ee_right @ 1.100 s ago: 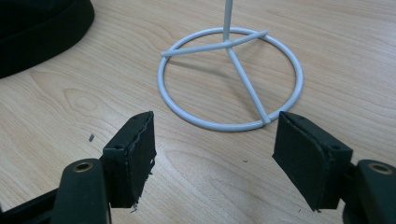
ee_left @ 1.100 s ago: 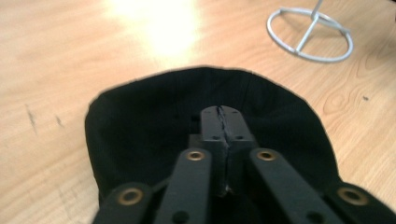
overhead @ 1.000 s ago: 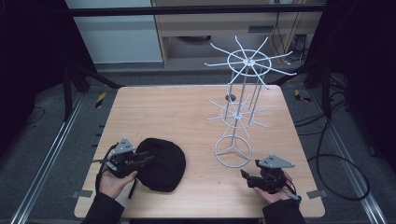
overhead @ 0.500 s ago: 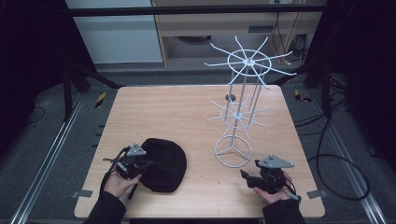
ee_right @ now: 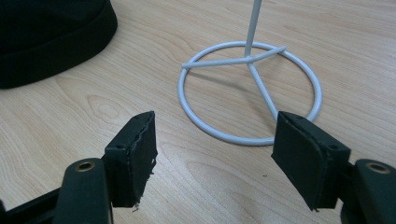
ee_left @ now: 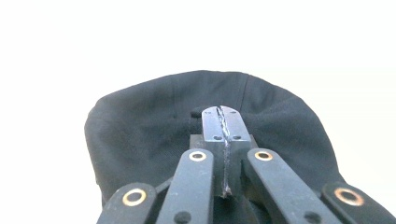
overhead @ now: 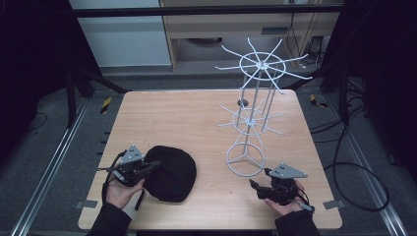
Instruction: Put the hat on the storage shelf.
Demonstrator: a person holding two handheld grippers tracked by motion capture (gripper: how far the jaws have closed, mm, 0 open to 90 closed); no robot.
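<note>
Left tongs (overhead: 151, 165): my hand low at the table's (overhead: 187, 113) near-left corner, jaws pressed together, tips over the black cap's (overhead: 169, 172) left edge; whether they pinch cloth, I cannot tell. Right tongs (ee_right: 215, 149): hand resting near the near-right corner, jaws wide apart, empty, pointed at the white wire stand's (overhead: 246, 160) ring base.

In your left gripper view, the background behind the black cap (ee_left: 205, 121) is washed out to plain white, and your closed jaws hide the cap's near edge, so whether they pinch fabric cannot be told. In your right gripper view, the white wire stand (ee_right: 250, 88) is cut off above its base ring, and the cap (ee_right: 51, 32) runs off the top left corner.
</note>
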